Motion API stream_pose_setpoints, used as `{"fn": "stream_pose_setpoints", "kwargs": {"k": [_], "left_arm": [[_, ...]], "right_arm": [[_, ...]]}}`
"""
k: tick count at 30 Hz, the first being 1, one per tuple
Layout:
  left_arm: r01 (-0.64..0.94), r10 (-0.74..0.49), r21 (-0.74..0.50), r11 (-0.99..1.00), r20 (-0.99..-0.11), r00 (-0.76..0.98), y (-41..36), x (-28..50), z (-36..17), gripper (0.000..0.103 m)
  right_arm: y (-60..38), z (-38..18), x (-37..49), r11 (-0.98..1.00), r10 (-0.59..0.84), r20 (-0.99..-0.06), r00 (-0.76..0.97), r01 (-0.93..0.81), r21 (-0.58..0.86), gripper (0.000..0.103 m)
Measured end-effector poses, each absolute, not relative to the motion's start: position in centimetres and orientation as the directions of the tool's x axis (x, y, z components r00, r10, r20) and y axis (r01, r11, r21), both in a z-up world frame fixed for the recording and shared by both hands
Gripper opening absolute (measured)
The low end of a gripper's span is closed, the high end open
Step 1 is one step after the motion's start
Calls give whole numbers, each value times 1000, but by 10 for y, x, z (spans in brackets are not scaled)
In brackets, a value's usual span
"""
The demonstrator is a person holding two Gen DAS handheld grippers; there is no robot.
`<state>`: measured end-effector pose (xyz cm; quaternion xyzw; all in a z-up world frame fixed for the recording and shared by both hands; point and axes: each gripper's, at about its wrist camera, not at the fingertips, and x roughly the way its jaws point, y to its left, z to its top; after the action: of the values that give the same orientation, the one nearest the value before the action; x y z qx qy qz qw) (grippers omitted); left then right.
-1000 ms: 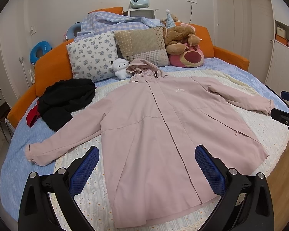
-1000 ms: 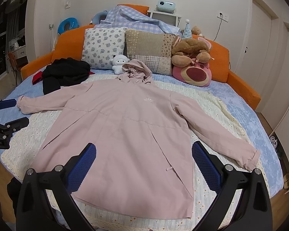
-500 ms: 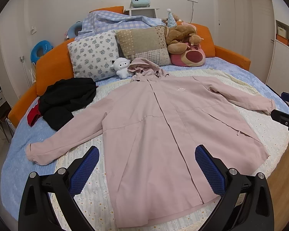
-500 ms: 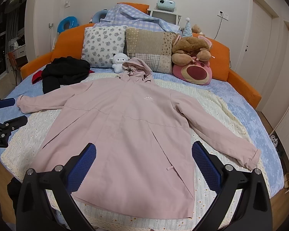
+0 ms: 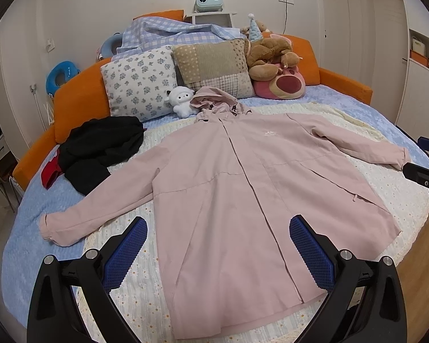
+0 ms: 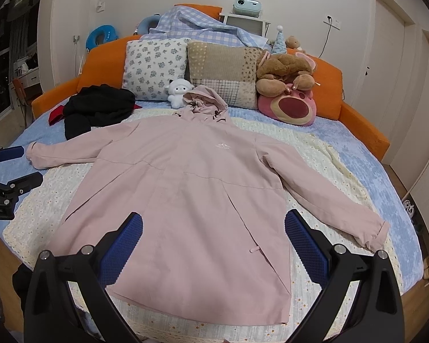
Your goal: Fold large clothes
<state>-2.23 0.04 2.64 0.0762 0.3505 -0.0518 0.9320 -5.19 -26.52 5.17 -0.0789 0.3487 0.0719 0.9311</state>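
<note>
A large pink hooded jacket (image 5: pixel 231 188) (image 6: pixel 186 188) lies flat and face up on the bed, both sleeves spread out to the sides and its hood towards the pillows. My left gripper (image 5: pixel 217 245) hovers open above the lower hem on the jacket's left half, holding nothing. Over the hem's right half my right gripper (image 6: pixel 213 243) is open too, with empty blue pads. Each gripper also shows at the edge of the other's view: the right gripper (image 5: pixel 423 160) and the left gripper (image 6: pixel 8 168).
A black garment (image 5: pixel 100 148) with something red lies at the bed's far left. Pillows (image 5: pixel 211 65), a small white plush (image 5: pixel 181 100) and a pink bear plush (image 5: pixel 283 83) line the orange headboard (image 5: pixel 80 100). Wooden floor (image 5: pixel 423 257) and cupboards lie to the right.
Both views have shifted slightly, so the jacket sits a little lower and nearer in frame. The jacket itself has not moved and both grippers stay open.
</note>
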Motion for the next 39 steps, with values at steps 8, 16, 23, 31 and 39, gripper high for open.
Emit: {"fn": "stream_pose_setpoints", "kwargs": {"k": [8,16,23,31,39], "left_arm": [[153,-41,110,982,-667,744,0,-20,27,101],[154,-40,113,982,-670,741,-4,-13,26,101],[164,-40,118,979,-682,730,-22,6,24,101],[200,-59,117,973,-710,702,-61,43,10,101],[350,-167,107,931,-726,667,-142,106,-15,101]], "right_arm": [[-266,51,-52,978,79,-660,747,-188,-96,99],[-273,49,-50,981,76,-654,753,-172,-85,99],[-301,42,-43,989,56,-655,754,-133,-68,99],[-348,33,-27,993,68,-643,763,-116,-33,99],[-455,20,2,996,32,-643,765,32,87,98]]}}
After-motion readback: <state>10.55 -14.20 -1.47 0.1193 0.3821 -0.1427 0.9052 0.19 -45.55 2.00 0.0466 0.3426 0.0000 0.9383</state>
